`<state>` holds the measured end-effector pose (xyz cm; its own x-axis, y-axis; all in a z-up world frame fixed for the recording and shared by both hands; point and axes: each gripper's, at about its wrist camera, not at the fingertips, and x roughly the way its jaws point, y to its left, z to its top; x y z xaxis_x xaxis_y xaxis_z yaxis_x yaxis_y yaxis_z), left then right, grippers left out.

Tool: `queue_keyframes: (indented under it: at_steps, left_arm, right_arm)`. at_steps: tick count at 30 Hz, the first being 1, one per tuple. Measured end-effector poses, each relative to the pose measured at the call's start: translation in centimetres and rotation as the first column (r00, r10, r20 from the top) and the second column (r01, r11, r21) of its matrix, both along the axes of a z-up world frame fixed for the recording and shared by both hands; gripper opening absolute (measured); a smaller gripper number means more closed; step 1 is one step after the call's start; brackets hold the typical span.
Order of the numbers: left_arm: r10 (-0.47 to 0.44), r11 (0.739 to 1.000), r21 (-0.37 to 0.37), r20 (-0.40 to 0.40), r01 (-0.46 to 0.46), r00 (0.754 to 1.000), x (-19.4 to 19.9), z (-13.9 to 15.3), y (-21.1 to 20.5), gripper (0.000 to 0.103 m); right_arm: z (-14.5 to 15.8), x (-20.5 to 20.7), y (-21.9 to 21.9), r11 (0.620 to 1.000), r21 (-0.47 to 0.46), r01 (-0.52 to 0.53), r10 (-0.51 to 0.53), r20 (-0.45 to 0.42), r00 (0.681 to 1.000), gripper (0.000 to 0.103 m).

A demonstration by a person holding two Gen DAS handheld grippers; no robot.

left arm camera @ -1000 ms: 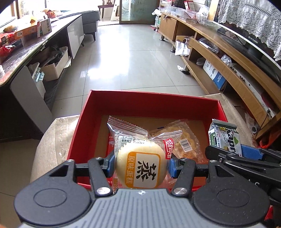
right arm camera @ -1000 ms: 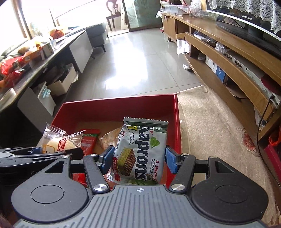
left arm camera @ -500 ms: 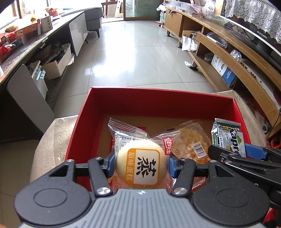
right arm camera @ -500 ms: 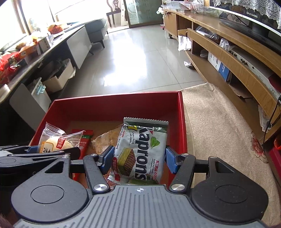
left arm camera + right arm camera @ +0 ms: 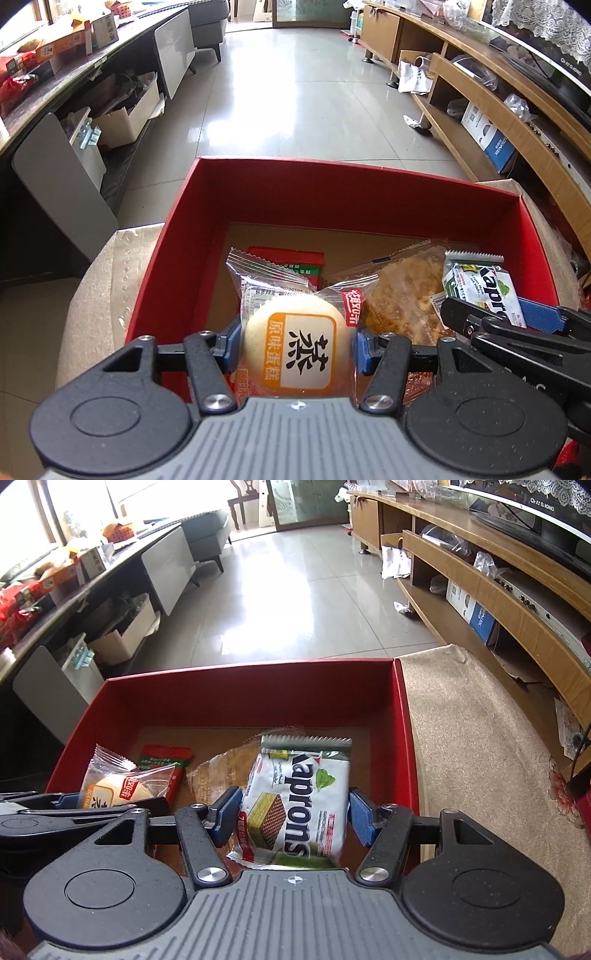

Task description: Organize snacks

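Note:
My left gripper (image 5: 295, 347) is shut on a round steamed cake in a clear wrapper (image 5: 295, 350), held over the near left part of the red box (image 5: 332, 173). My right gripper (image 5: 293, 812) holds a green and white wafer packet (image 5: 295, 797) between its blue pads, over the near right part of the red box (image 5: 251, 672); a small gap shows at the right pad. In the box lie a red and green packet (image 5: 291, 262) and a clear-wrapped brown pastry (image 5: 402, 295). The wafer packet also shows in the left wrist view (image 5: 476, 284).
The red box sits on a beige cloth-covered surface (image 5: 480, 746). A cardboard edge (image 5: 103, 280) lies left of the box. A wooden TV cabinet (image 5: 498, 590) runs along the right, a cluttered dark counter (image 5: 74, 62) along the left, tiled floor beyond.
Both grippers have moved down and forward over the box with their snacks. The right gripper's jaws have widened a little around the wafer packet.

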<state>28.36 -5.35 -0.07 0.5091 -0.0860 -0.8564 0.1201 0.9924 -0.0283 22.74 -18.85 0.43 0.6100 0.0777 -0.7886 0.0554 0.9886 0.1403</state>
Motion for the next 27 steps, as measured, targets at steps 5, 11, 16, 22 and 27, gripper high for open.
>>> queue_keyframes:
  at_steps: [5,11,16,22,27]
  left_arm:
    - [0.001,1.0,0.005,-0.003,-0.001,1.0,0.1,-0.1,-0.1,0.051]
    - [0.004,1.0,0.008,0.02,-0.004,1.0,-0.1,0.6,-0.1,0.053]
    - [0.012,1.0,-0.01,0.027,-0.012,1.0,-0.2,1.1,0.3,0.053]
    - [-0.003,1.0,-0.03,0.04,0.004,0.999,-0.9,2.0,0.3,0.053]
    - [-0.014,0.999,-0.042,0.041,0.016,0.999,-1.2,2.4,0.1,0.053]
  right_arm:
    - [-0.1,0.1,0.0,1.0,-0.018,-0.006,0.006,0.011,1.0,0.068]
    - [0.2,0.1,-0.2,1.0,-0.002,0.005,-0.005,0.021,1.0,0.071]
    - [0.6,0.0,-0.2,1.0,0.003,0.007,-0.007,0.037,0.999,0.074]
    - [1.3,-0.2,-0.6,1.0,0.002,0.02,-0.02,0.057,0.998,0.075]
    - [1.6,-0.5,-0.9,1.0,-0.001,0.03,-0.03,0.062,0.998,0.075]
